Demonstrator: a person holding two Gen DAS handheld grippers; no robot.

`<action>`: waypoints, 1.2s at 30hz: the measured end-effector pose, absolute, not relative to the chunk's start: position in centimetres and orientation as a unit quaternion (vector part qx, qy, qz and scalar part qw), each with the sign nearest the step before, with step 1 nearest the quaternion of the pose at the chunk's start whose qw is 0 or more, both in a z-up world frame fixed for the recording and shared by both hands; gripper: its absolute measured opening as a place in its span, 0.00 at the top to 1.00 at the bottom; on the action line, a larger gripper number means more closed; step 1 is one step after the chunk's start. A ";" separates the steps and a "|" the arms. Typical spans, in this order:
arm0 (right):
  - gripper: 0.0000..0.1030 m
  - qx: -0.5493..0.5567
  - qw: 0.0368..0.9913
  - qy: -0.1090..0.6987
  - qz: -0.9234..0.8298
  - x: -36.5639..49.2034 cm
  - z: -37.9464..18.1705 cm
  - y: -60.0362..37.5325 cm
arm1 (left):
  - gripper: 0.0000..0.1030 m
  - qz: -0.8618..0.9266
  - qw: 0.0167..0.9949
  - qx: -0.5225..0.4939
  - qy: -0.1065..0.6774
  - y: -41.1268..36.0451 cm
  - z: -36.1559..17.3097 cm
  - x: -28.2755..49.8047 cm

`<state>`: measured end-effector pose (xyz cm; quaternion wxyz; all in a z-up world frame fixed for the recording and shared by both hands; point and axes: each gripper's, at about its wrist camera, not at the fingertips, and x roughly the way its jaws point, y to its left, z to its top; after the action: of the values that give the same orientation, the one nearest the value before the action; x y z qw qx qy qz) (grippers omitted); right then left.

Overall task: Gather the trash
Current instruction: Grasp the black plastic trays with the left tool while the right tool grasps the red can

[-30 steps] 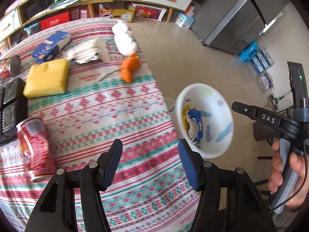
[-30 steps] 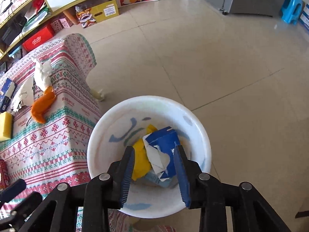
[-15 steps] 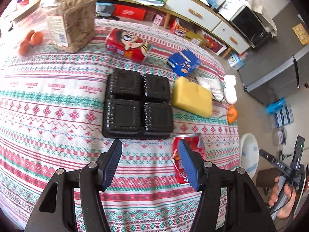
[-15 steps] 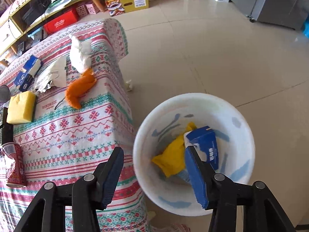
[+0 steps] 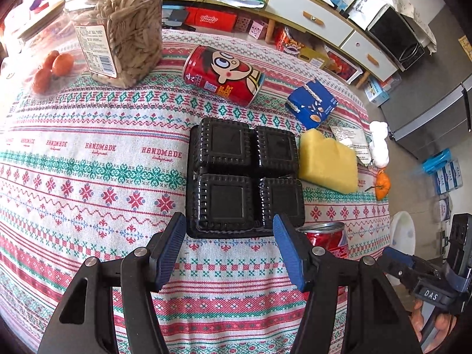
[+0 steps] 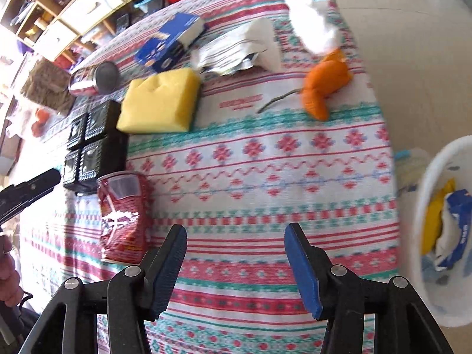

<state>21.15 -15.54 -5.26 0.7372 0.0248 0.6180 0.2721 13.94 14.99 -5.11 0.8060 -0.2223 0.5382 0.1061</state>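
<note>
My left gripper [image 5: 229, 227] hangs open and empty over the patterned tablecloth, just short of a black four-cell tray [image 5: 244, 177]. A crushed red can [image 5: 324, 239] lies to its right. My right gripper [image 6: 236, 233] is over the cloth with nothing between its jaws, which are opening. The crushed can [image 6: 124, 215] lies to its left. The white bin [image 6: 424, 194] stands on the floor at the right and holds yellow and blue scraps. Further back lie a yellow sponge [image 6: 160, 103], a blue box [image 6: 171, 41], a torn wrapper [image 6: 236, 50], white tissue [image 6: 309, 26] and orange peel [image 6: 324, 88].
A red cartoon can [image 5: 224, 75] lies on its side beyond the tray. A clear jar of seeds [image 5: 118, 29] and small orange fruits [image 5: 50, 67] stand at the back left. Shelves and cabinets line the far wall. The table edge drops off beside the bin [image 5: 402, 230].
My left gripper swung away from the bin and now looks over the black tray. My right gripper left the bin, came over the table and spread its jaws wider.
</note>
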 end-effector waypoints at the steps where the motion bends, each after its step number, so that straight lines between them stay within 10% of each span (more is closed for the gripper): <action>1: 0.42 0.026 0.732 0.620 0.280 21.0 -5.5 -14.7 | 0.38 0.106 0.807 -0.220 0.538 15.0 -5.3 14.3; 21: 0.42 0.028 0.712 0.621 0.327 19.6 -7.9 -7.5 | 0.52 0.111 0.829 -0.164 0.524 14.1 -7.0 16.1; 25: 0.59 0.039 0.700 0.625 0.343 19.2 -8.4 -6.7 | 0.53 0.110 0.830 -0.163 0.522 13.8 -6.9 15.9; 36: 0.62 0.004 0.710 0.615 0.342 17.7 -7.3 -7.1 | 0.54 0.108 0.825 -0.176 0.526 13.5 -6.3 14.4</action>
<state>17.75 -7.08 -7.32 0.7100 0.0042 0.6154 0.3424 14.35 13.47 -6.28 0.8254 -0.1756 0.5257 0.1076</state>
